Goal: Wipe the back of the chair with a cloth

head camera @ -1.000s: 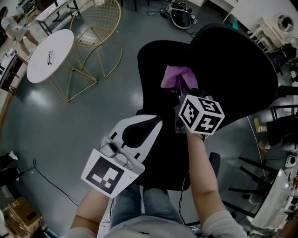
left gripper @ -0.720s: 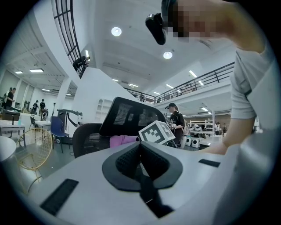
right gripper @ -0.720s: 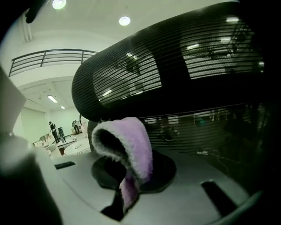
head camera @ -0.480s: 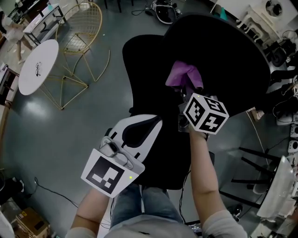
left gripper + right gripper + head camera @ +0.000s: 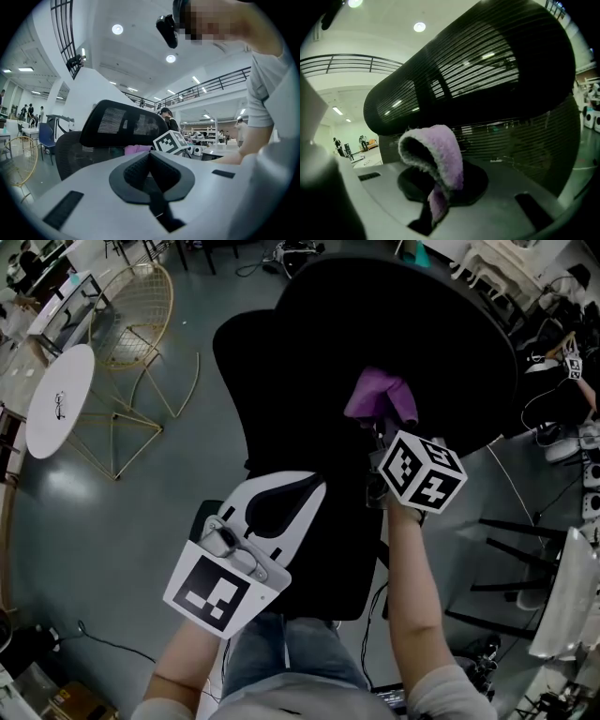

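Note:
A black office chair fills the head view, its wide headrest [image 5: 412, 324] at the top and its mesh back [image 5: 281, 381] below that. A purple fluffy cloth [image 5: 380, 395] lies against the chair's back, and my right gripper [image 5: 377, 423] is shut on it. In the right gripper view the cloth [image 5: 436, 154] loops up out of the jaws, just in front of the mesh back [image 5: 525, 136] and under the headrest [image 5: 487, 61]. My left gripper [image 5: 286, 498] is shut and holds nothing, low and to the left of the cloth. The left gripper view shows the headrest [image 5: 124, 124] and the cloth [image 5: 137, 149] ahead.
A white round table [image 5: 58, 399] and a gold wire chair [image 5: 131, 306] stand on the grey floor at the left. Black chair legs [image 5: 516, 568] and cables crowd the right side. The person's jeans [image 5: 281, 657] show at the bottom. People stand far off in the hall.
The right gripper with the cloth has edged to the right along the chair's back. The head view has moved over the chair, so the table slid left. The left gripper stays put.

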### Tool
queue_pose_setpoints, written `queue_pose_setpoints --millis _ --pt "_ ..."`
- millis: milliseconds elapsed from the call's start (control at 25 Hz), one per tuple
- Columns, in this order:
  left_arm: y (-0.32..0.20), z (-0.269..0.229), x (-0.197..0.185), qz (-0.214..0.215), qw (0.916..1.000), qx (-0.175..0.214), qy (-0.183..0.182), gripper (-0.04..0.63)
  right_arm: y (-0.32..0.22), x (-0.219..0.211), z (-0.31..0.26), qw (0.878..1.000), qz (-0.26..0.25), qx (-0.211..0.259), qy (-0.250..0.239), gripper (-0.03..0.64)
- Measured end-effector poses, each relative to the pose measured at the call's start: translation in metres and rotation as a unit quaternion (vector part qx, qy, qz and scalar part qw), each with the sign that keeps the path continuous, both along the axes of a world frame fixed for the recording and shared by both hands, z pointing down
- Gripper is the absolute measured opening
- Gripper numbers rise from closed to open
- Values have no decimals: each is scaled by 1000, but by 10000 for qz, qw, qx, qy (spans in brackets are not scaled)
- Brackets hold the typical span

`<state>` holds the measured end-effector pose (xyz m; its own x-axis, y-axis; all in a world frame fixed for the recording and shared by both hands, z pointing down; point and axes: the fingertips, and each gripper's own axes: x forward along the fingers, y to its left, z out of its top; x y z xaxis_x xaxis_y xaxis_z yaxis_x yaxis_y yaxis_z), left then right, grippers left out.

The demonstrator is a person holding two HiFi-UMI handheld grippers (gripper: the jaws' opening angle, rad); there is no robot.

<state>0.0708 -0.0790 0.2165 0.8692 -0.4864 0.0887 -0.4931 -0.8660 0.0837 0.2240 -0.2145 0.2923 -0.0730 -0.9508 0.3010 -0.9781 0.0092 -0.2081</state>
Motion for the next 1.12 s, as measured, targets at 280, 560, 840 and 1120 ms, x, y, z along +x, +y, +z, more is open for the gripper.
queue_pose_setpoints --millis 280,560,840,1120 --pt "7 0 24 259 9997 9 -27 12 19 42 1 9993 369 18 -16 46" --pt "12 1 46 472 9989 -7 -17 12 37 79 4 9976 689 12 -30 46" --pt "16 1 61 680 9977 10 8 12 54 109 7 9949 1004 -30 19 46" --pt "24 -2 75 824 9966 21 12 12 76 146 6 9903 1385 -36 -92 46"
